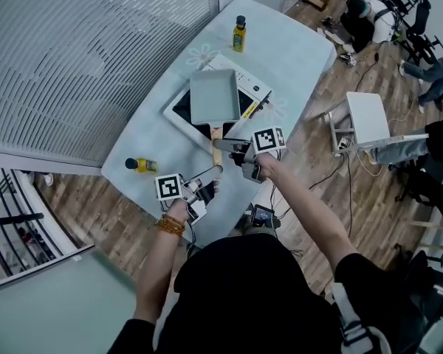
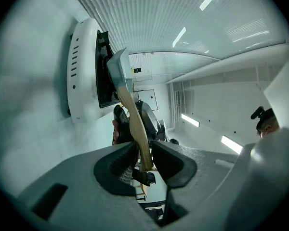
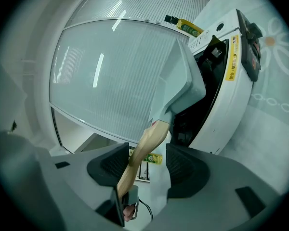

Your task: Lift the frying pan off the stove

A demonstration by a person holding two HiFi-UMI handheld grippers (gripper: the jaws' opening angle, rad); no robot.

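Wooden, pale and tapered, the handle [image 2: 135, 124] of the grey rectangular frying pan [image 1: 214, 94] runs between both tongs. The pan lies beyond their tips, over the white, black-topped stove [image 1: 179, 116]. The left tongs [image 2: 143, 153] clench the handle's end. The right tongs [image 3: 147, 160] gape wide around it without pressing.

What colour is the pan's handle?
The long wooden handle is pale tan; clearest in right gripper view.

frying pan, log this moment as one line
frying pan: over stove, contact unclear | handle: between both grippers' jaws | left gripper: shut on handle | right gripper: open around handle, not gripping
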